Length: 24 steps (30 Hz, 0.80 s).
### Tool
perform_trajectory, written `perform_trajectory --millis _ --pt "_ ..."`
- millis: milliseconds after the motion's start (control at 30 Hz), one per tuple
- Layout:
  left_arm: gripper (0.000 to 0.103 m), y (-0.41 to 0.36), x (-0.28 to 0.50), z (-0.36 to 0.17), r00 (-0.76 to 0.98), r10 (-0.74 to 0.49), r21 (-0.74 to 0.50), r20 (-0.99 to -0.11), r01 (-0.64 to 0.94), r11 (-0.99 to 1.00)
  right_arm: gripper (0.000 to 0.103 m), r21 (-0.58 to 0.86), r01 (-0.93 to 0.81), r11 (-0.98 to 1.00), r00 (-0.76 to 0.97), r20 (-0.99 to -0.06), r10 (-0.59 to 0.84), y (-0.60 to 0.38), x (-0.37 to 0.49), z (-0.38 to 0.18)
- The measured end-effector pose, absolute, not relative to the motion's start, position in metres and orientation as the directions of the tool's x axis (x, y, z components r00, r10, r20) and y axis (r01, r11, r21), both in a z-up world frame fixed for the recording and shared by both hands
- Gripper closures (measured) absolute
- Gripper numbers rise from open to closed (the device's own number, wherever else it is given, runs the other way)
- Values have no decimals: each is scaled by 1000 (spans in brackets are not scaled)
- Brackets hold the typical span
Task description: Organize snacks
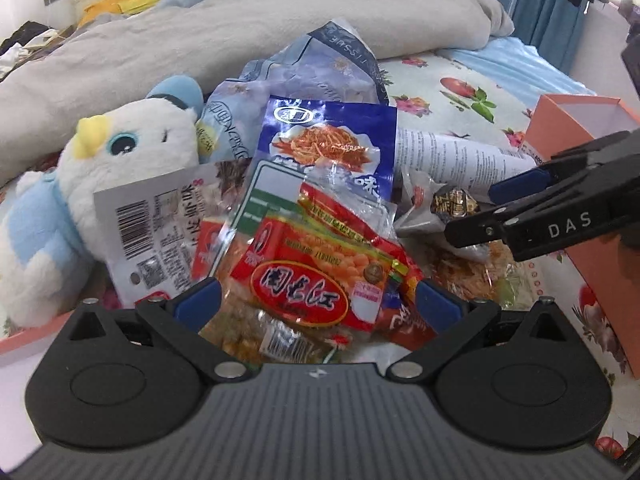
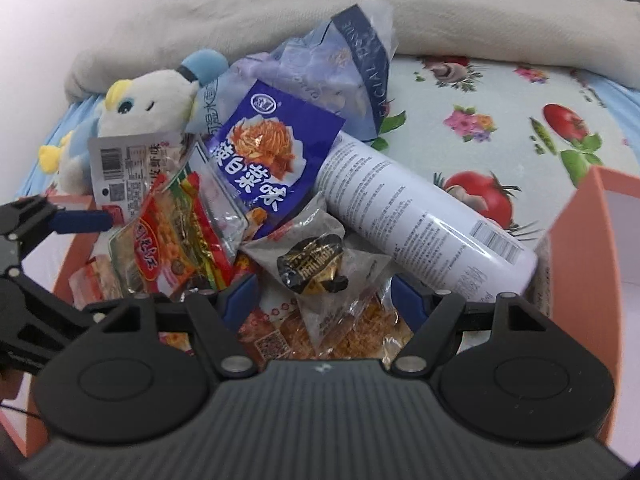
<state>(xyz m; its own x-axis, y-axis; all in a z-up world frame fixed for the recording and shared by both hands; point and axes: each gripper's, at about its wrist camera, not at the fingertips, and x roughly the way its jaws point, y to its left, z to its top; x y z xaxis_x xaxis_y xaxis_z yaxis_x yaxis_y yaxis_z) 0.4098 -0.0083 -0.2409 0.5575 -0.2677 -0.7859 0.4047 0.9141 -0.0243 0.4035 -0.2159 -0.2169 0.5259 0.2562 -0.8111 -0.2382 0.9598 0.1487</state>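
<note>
Where snacks pile, tissue pack (image 2: 360, 52) reading "FACIAL TISSUE", right tool (image 1: 500, 212) marked "DAS"

- The left gripper (image 1: 318, 304) is black. Its wide body, right under the snack pile (image 1: 320, 248), is dark grey with thin ribs running up and down.
- Two flat round black plates sit side by side on that body, each with a smooth oval dent.
- Its fingers (image 1: 198, 300) end in bright blue pads — short and rounded.
- Little silver screws shine at the joints of the thin black link bars.
- The right gripper (image 2: 324, 298) looks the same: black bars, blue pads, silver screws.
- Beside the pile, its black arm has white letters — "DAS".
</note>
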Motion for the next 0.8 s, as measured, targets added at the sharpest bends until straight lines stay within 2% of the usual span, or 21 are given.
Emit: perform_trajectory --millis 167,267,500,633,733,767,800 --pt "0 -2 413 -254 565 -282 -46 -776 396 917 28 115 -285 952 526 -811 256 -211 410 -222" --pt "0 5 420 -257 541 -317 -98 -779 394 914 28 66 -329 942 529 -814 242 -205 409 -227" --pt "0 4 427 -258 544 -345 -108 -765 419 902 28 87 -344 935 530 -804 269 -204 416 -231" --pt "9 0 430 -262 551 -307 -86 -776 391 917 29 77 -358 931 516 -815 266 -200 419 -239" --pt "11 -2 431 -265 543 -315 -87 -778 404 911 38 60 -357 932 528 -811 254 -200 418 -242" --pt "12 -2 432 -264 544 -313 -87 -779 400 912 44 51 -353 934 534 -809 245 -201 418 -242" --pt "15 -2 432 -263 546 -312 -88 -778 397 914 44 51 -352 935 538 -806 247 -202 416 -241"
